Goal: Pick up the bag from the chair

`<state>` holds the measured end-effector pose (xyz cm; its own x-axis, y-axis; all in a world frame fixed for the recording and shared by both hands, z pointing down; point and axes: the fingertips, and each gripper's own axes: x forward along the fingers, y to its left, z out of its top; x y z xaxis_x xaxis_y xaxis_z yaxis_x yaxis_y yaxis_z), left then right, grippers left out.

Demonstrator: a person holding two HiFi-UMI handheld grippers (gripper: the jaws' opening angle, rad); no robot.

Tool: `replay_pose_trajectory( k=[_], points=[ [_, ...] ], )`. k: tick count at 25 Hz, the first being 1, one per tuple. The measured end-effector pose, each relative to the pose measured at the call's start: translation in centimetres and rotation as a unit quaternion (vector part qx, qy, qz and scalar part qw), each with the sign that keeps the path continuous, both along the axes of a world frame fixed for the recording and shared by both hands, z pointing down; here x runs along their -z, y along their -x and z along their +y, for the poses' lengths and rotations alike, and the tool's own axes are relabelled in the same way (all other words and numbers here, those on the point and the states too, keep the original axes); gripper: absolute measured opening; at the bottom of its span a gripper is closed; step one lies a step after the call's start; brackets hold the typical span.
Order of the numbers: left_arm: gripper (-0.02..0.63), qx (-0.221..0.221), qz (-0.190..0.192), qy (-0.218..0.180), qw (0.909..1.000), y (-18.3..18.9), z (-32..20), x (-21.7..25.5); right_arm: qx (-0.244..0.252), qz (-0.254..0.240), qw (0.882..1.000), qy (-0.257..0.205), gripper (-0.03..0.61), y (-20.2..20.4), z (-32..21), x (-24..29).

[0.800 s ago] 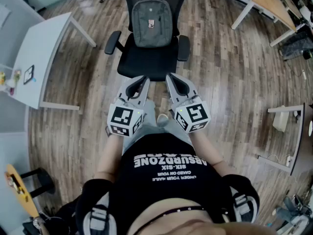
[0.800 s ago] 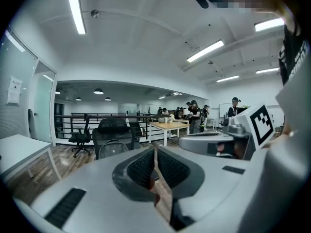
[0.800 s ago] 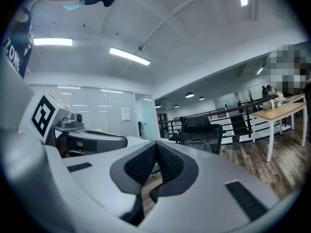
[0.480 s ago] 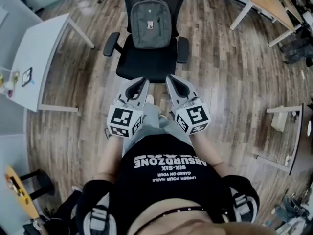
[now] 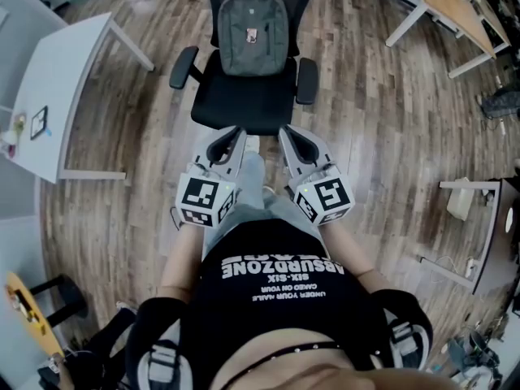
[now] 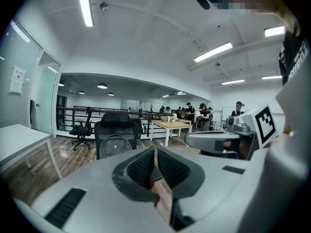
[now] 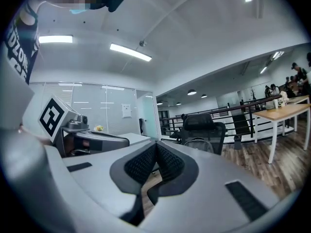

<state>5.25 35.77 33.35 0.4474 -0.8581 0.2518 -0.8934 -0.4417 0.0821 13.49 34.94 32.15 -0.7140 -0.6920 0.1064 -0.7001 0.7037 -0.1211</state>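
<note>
A grey backpack [image 5: 254, 29] stands upright against the backrest of a black office chair [image 5: 245, 104], straight ahead in the head view. Both grippers are held side by side just short of the seat's front edge. My left gripper [image 5: 237, 133] is shut with nothing in it, and so is my right gripper [image 5: 286, 132]. In the left gripper view the bag [image 6: 114, 144] shows above the closed jaws on the chair [image 6: 115, 123]. The right gripper view shows the chair [image 7: 203, 125] and the bag [image 7: 198, 145] further off.
A white table [image 5: 61, 96] stands to the left and a wooden desk [image 5: 452, 8] at the far right. Another white desk frame [image 5: 475, 226] lies to the right. A second black chair [image 6: 81, 128] stands by the railing. Several people sit beyond a wooden table [image 6: 171, 125].
The person has stepped a little closer to the chair, one leg swinging forward between the grippers. Both grippers stay shut and level.
</note>
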Motion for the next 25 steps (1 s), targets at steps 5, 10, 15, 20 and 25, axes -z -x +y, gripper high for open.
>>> replay_pose_trajectory(
  k=[5, 10, 15, 20, 25],
  points=[
    [0.034, -0.003, 0.006, 0.012, 0.9999, 0.6, -2.7, -0.9, 0.003, 0.006, 1.000, 0.005, 0.017, 0.7, -2.2, -0.4],
    [0.034, -0.018, 0.015, 0.010, 0.9997, 0.1, -6.2, -0.7, -0.005, 0.015, 1.000, 0.002, 0.017, 0.7, -5.3, -0.1],
    [0.034, -0.028, 0.022, 0.019, 0.9992, 0.0, -9.6, -1.4, -0.020, 0.023, 1.000, 0.003, 0.017, 0.6, -8.6, -0.6],
    [0.034, -0.028, 0.029, 0.025, 0.9989, 0.9, -13.7, -1.9, -0.028, 0.029, 0.999, 0.007, 0.017, 1.1, -12.3, -1.0],
    [0.034, -0.029, 0.037, 0.031, 0.9984, 2.2, -18.0, -2.6, -0.031, 0.041, 0.999, 0.015, 0.017, 2.3, -16.4, -1.9]
  ],
)
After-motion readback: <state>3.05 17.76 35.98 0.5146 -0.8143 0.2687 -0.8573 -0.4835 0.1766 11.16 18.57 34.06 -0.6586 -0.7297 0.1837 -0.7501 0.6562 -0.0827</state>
